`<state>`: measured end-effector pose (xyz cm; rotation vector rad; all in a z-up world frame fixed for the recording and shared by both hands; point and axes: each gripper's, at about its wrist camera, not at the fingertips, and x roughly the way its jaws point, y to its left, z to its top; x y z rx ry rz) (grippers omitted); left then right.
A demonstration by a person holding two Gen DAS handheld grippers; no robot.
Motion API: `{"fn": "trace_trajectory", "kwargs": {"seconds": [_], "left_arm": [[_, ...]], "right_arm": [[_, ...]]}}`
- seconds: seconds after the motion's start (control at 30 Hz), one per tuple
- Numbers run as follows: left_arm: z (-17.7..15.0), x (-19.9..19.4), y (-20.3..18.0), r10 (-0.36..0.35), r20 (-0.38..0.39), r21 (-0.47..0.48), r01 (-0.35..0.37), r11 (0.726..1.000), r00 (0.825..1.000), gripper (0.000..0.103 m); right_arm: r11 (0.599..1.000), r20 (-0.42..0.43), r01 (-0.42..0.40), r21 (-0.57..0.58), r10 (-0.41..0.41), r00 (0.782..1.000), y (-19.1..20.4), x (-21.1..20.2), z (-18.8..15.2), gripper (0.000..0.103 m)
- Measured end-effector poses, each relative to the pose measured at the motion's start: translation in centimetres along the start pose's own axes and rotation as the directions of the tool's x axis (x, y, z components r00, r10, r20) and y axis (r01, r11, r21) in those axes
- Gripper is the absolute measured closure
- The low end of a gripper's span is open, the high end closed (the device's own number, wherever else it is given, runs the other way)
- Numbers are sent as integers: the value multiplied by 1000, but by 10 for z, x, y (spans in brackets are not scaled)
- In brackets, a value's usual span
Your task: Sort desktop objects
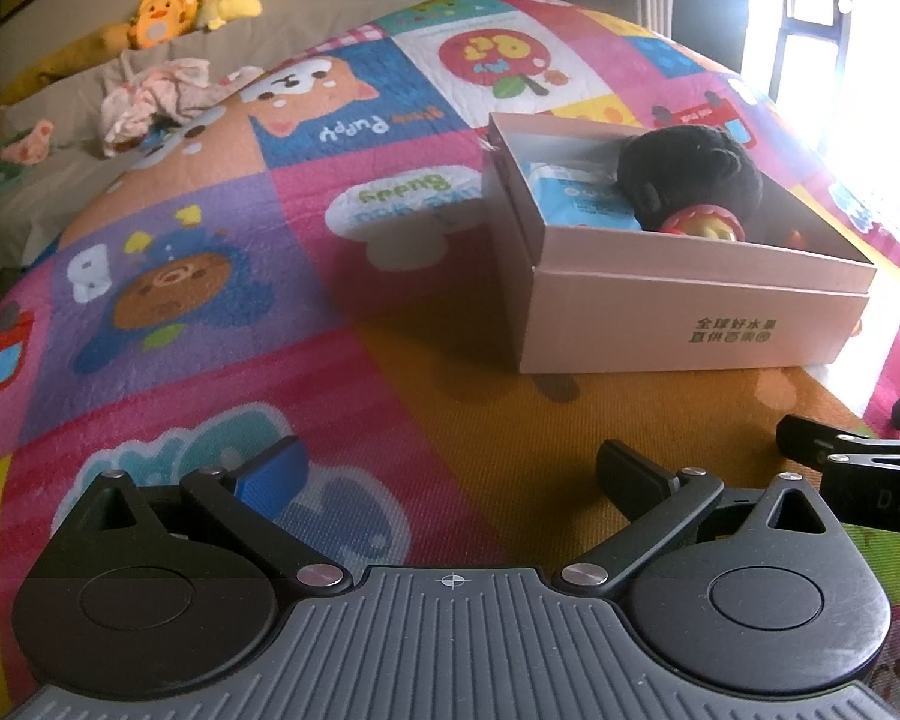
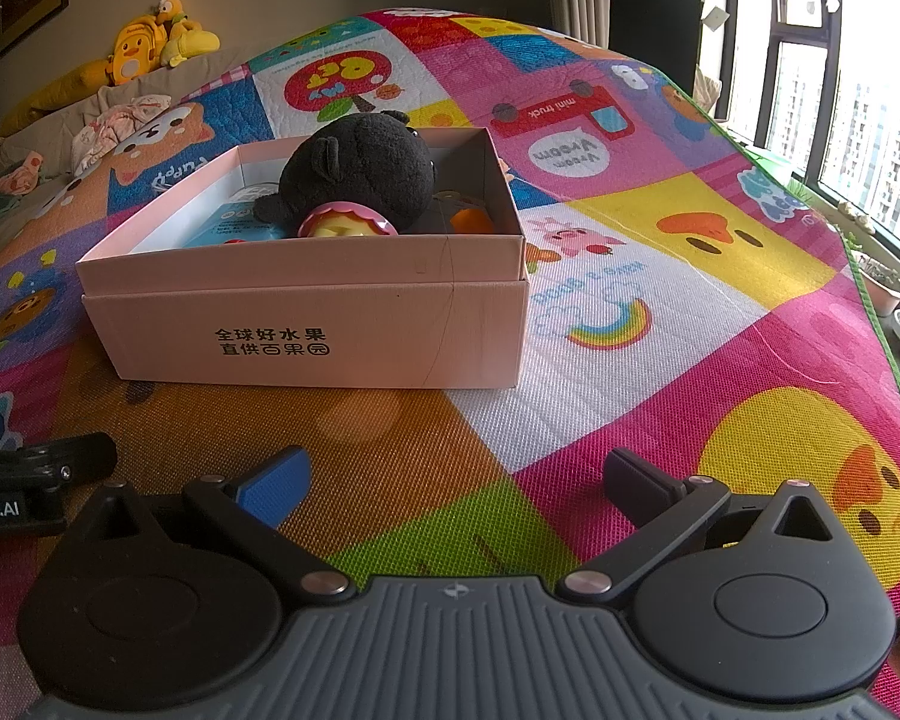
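A pale pink cardboard box (image 2: 306, 324) with printed characters sits on the colourful cartoon play mat (image 2: 660, 276), holding a black plush toy (image 2: 360, 174). Left claw (image 1: 450, 468) and right claw (image 2: 456, 480) both gape wide, empty, near the box.

Your right gripper (image 2: 456, 483): fingers spread, empty, over the mat (image 2: 660, 360).
Pink box (image 2: 306, 324): far left, holding black plush (image 2: 360, 171).

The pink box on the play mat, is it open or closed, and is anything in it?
Open: the pink box has no lid on top, and a black plush toy and a blue packet lie inside.
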<state>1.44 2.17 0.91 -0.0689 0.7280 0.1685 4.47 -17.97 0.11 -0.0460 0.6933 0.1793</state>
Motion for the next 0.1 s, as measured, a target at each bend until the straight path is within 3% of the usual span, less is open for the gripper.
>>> {"fn": "trace_trajectory", "kwargs": {"seconds": [0.1], "left_arm": [[0,0,0,-1,-1,0,1,1000,1000,0]], "right_arm": [[1000,0,0,0,0,1000,0,0,0,0]]}}
